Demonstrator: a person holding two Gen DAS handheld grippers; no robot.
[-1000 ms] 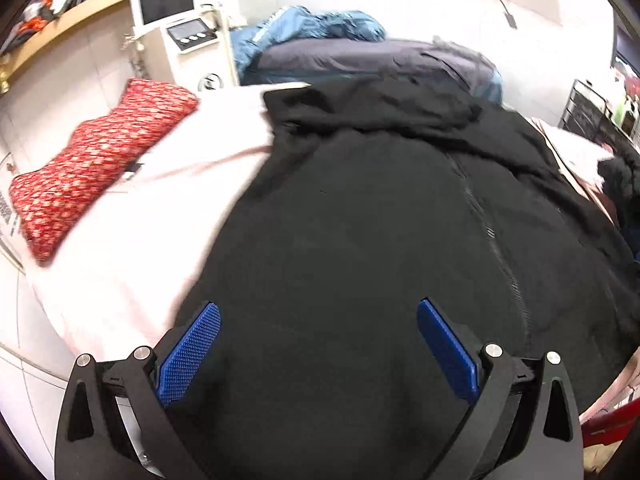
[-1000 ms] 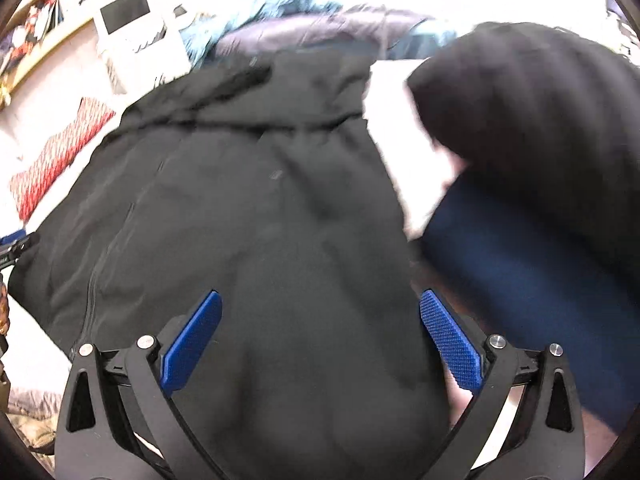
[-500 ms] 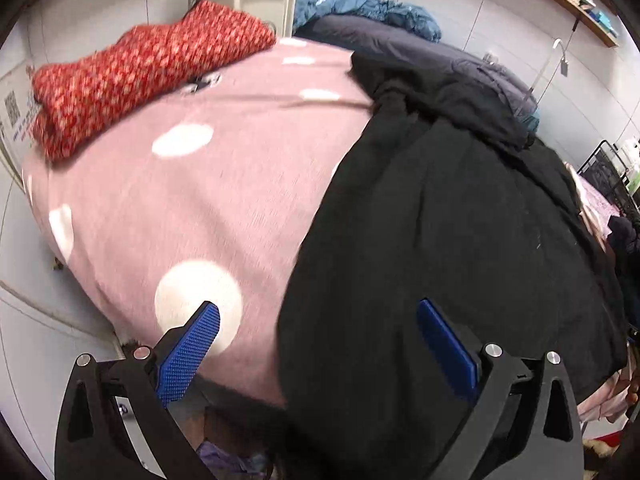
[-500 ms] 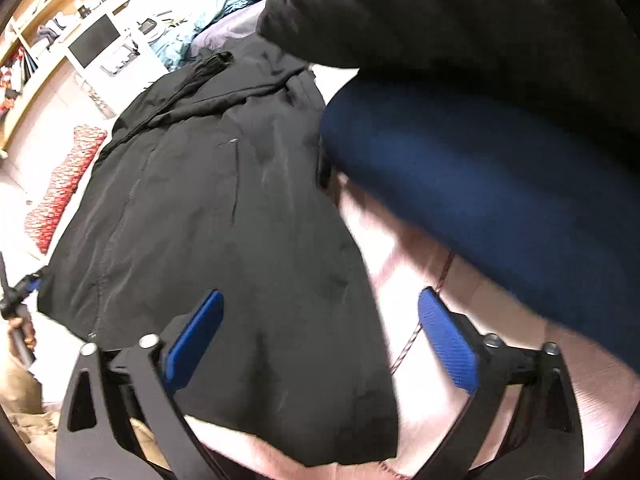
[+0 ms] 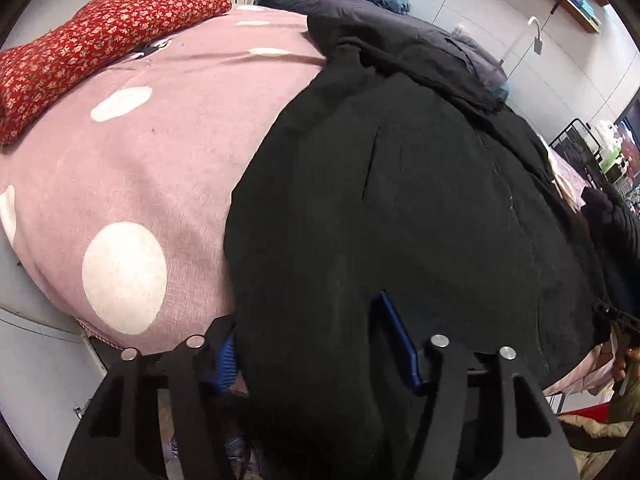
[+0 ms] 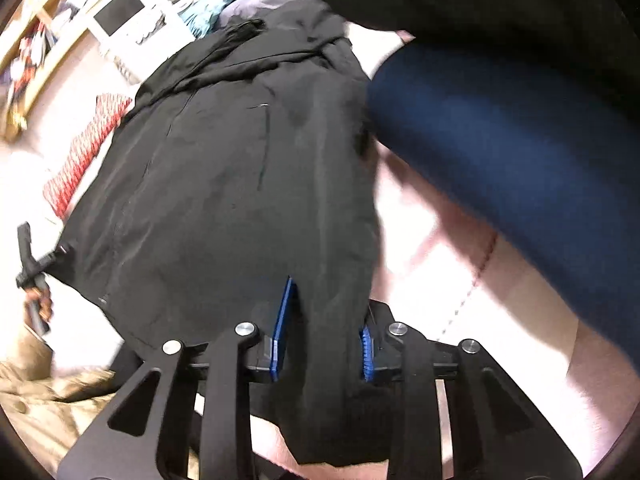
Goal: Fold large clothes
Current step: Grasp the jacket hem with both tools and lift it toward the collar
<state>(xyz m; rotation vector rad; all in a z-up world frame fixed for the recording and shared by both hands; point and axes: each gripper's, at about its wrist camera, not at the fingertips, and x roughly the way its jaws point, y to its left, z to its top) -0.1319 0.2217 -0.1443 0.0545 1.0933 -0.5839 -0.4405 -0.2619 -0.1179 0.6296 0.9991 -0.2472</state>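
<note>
Writing: none can be read.
Jacket (image 5: 400, 208): black, matte woven cloth with a zip seam; spread flat on a pink, white-dotted knit blanket (image 5: 132, 168).
Pillow (image 5: 92, 48): red, small floral print.
Left gripper (image 5: 316, 340): jaws just narrowed, the hem gathered between its blue ribbed pads.
Right gripper (image 6: 324, 336): jaws just narrowed, pinched on the jacket's other hem corner.

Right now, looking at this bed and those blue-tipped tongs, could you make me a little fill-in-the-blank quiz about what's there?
1. The big garment spread on the bed is coloured ____.
2. The pink bedcover is patterned with white ____.
3. The red flowered cushion lies on the ____ bedcover.
4. The hem gathered between the right tongs belongs to the ____ garment.

Missing words: black; dots; pink; black
</note>
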